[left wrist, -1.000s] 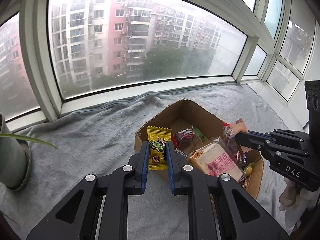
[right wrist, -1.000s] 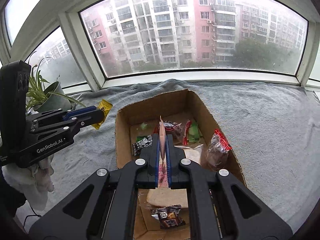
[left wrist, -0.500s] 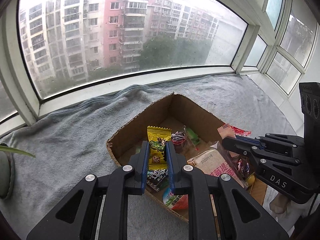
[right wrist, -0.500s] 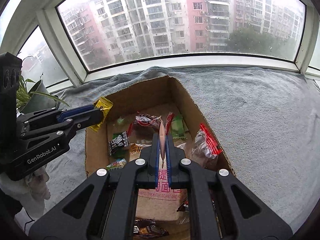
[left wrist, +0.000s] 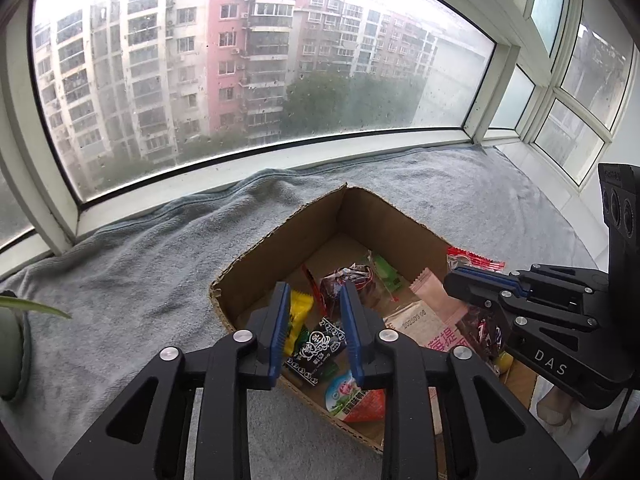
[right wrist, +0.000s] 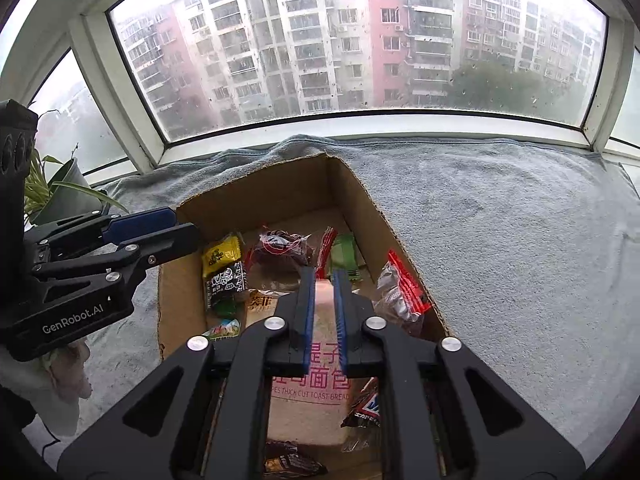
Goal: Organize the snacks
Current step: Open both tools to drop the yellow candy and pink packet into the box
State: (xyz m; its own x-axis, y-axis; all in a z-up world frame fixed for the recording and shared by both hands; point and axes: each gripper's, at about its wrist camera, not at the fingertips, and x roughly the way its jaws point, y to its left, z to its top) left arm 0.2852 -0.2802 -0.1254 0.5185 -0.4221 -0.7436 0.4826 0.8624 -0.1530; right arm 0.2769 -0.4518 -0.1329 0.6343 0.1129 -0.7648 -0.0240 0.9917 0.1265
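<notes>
An open cardboard box (left wrist: 280, 228) (right wrist: 256, 184) on a grey towel holds several snack packets. My left gripper (left wrist: 314, 292) (right wrist: 188, 226) hangs over its left part with its jaws opening. The yellow candy packet (left wrist: 298, 316) (right wrist: 222, 254) lies loose in the box beside a black packet (left wrist: 318, 344). My right gripper (right wrist: 324, 276) (left wrist: 450, 278) is over the box's middle, and its jaws are opening too. The pink packet (right wrist: 324, 294) (left wrist: 434, 300) lies flat under it on a toast bread bag (right wrist: 312, 400). No pad presses on anything.
The grey towel (left wrist: 140, 288) (right wrist: 500, 260) covers the sill around the box, with window frames close behind. A potted plant (right wrist: 60, 192) (left wrist: 12, 352) stands at the far left. A red-and-clear packet (right wrist: 400, 292) leans on the box's right wall.
Both grippers came in over the box and then let go. The yellow packet dropped from the left jaws into the box. The pink packet fell from the right jaws onto the bread bag.
</notes>
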